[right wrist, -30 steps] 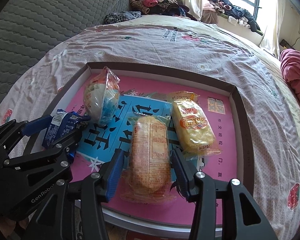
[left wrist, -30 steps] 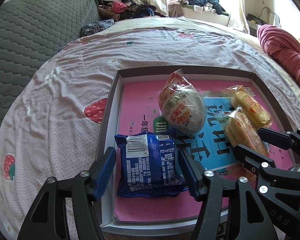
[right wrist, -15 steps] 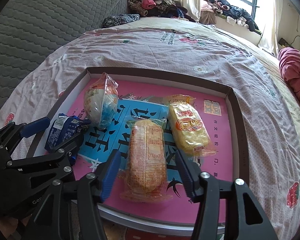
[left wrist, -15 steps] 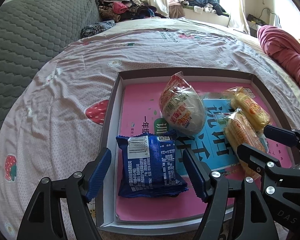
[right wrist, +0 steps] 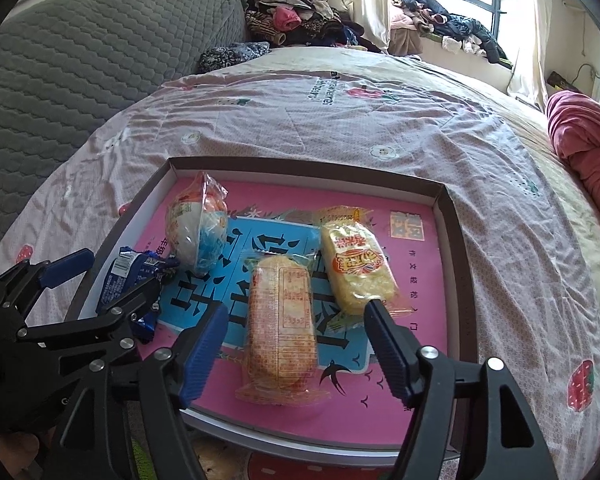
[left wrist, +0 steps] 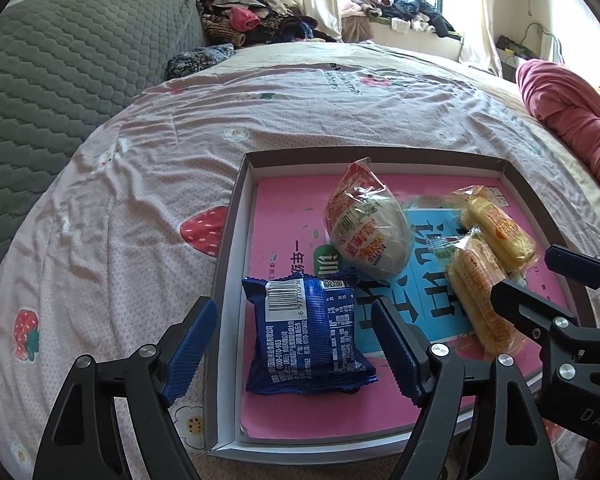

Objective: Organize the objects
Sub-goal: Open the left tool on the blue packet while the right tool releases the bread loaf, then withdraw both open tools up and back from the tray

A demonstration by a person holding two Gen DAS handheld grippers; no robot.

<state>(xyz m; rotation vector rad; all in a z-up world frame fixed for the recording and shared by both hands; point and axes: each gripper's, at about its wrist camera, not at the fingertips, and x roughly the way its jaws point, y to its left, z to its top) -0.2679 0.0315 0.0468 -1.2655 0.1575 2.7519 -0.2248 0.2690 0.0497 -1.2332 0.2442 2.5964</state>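
A shallow cardboard box lid (left wrist: 236, 216) (right wrist: 456, 264) with a pink and blue printed floor lies on the bed. Inside lie a blue snack packet (left wrist: 308, 340) (right wrist: 120, 280), a clear-wrapped round bun (left wrist: 370, 232) (right wrist: 198, 232), an orange-wrapped long cake (right wrist: 282, 320) (left wrist: 478, 300) and a yellow-wrapped cake (right wrist: 354, 272) (left wrist: 498, 232). My left gripper (left wrist: 296, 344) is open, its fingers either side of the blue packet, above it. My right gripper (right wrist: 294, 344) is open, straddling the near end of the orange cake.
The bed has a pink strawberry-print sheet (left wrist: 120, 208). A grey quilted headboard (left wrist: 60, 80) stands at the left. A red blanket (left wrist: 572, 120) lies at the right. A pile of clothes (left wrist: 252, 24) sits at the back by the window.
Both grippers have drawn back and risen slightly from the packets; the box lid looks smaller and farther. All the packets lie where they were.
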